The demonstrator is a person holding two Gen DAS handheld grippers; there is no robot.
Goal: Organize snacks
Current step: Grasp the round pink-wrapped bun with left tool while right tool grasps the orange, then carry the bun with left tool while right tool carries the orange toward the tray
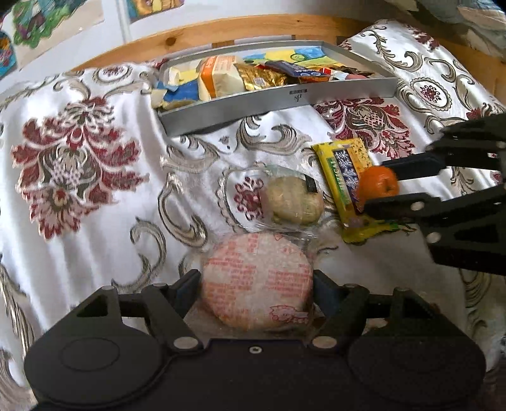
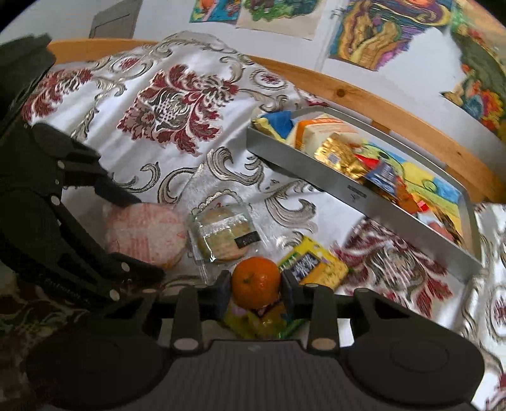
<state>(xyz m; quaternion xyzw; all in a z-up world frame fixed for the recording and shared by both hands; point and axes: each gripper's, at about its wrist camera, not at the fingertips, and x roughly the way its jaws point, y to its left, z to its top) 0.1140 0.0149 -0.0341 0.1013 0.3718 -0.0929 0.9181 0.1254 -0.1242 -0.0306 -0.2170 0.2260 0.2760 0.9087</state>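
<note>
My left gripper [image 1: 256,284] is shut on a round cake [image 1: 256,278] in a pink-printed wrapper that lies low on the patterned cloth; the right wrist view shows this gripper [image 2: 147,237] and the cake [image 2: 145,234] at the left. My right gripper [image 2: 256,281] is shut on a tangerine [image 2: 256,279], held just above a yellow snack packet [image 2: 319,265]. In the left wrist view that gripper [image 1: 376,186] comes in from the right with the tangerine [image 1: 378,186] over the packet [image 1: 341,170]. A clear-wrapped pale biscuit [image 1: 294,199] [image 2: 221,234] lies between the cake and the packet.
A grey metal tray [image 1: 284,98] [image 2: 348,189] with several snack packets stands at the back of the cloth [image 1: 79,158]. A wooden rail [image 1: 221,28] runs behind it. Colourful drawings [image 2: 379,31] hang on the wall.
</note>
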